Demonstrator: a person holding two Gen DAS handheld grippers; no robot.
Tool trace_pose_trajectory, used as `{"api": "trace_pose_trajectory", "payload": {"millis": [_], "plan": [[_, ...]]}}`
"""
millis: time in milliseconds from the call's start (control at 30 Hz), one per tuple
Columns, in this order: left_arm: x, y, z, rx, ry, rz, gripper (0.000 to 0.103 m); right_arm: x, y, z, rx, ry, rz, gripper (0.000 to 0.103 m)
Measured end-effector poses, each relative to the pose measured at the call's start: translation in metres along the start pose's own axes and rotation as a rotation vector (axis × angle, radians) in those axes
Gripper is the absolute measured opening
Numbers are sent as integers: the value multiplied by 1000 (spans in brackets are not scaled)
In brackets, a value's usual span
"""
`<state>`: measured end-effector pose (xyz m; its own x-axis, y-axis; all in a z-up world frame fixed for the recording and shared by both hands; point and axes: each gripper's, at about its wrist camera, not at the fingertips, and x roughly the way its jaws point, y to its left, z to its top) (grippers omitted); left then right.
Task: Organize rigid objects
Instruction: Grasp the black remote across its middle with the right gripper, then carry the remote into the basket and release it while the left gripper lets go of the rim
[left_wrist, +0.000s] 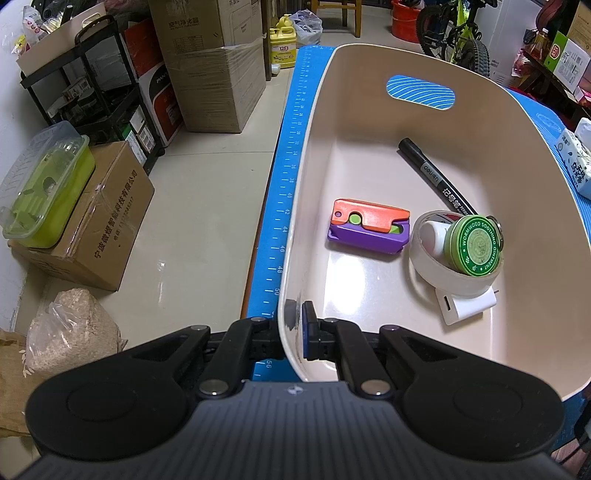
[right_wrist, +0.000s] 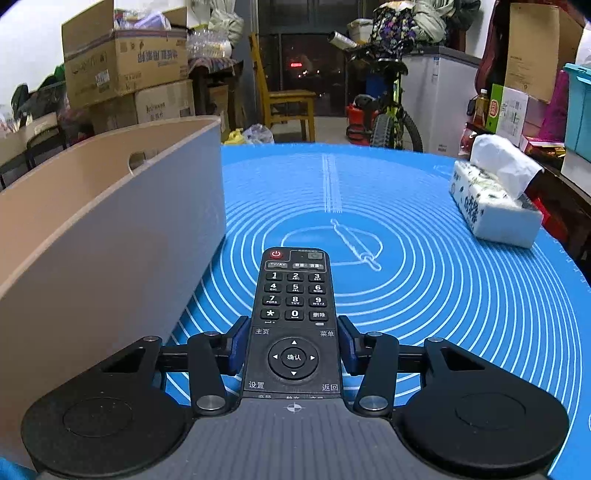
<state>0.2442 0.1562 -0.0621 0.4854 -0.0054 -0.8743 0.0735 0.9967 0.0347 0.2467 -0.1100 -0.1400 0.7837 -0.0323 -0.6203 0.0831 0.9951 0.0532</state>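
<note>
A beige plastic bin (left_wrist: 317, 122) stands on the blue mat (left_wrist: 295, 122). My left gripper (left_wrist: 291, 332) is shut on the bin's near left wall, one finger outside and one inside. In the bin lie a black marker (left_wrist: 436, 177), an orange and purple toy (left_wrist: 369, 225), a tape roll (left_wrist: 450, 273) with a green ointment tin (left_wrist: 476, 247) in it, and a white charger (left_wrist: 465, 306). My right gripper (right_wrist: 293, 347) is shut on a black remote control (right_wrist: 295, 295), which points forward just over the mat (right_wrist: 443, 288), right of the bin (right_wrist: 110, 229).
A tissue pack (right_wrist: 495, 206) lies on the mat at the far right; it also shows in the left wrist view (left_wrist: 576, 162). Left of the table are cardboard boxes (left_wrist: 96, 221), a green container (left_wrist: 44, 188), a bag (left_wrist: 74, 332) and a black shelf (left_wrist: 99, 85). A bicycle (right_wrist: 388, 118) stands beyond the table.
</note>
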Motion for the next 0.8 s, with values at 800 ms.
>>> {"api": "trace_pose_trajectory", "payload": {"millis": [800], "plan": [[0,0,0,0,0,-1,9,-67,53,101,-91,-163,199,54]]}}
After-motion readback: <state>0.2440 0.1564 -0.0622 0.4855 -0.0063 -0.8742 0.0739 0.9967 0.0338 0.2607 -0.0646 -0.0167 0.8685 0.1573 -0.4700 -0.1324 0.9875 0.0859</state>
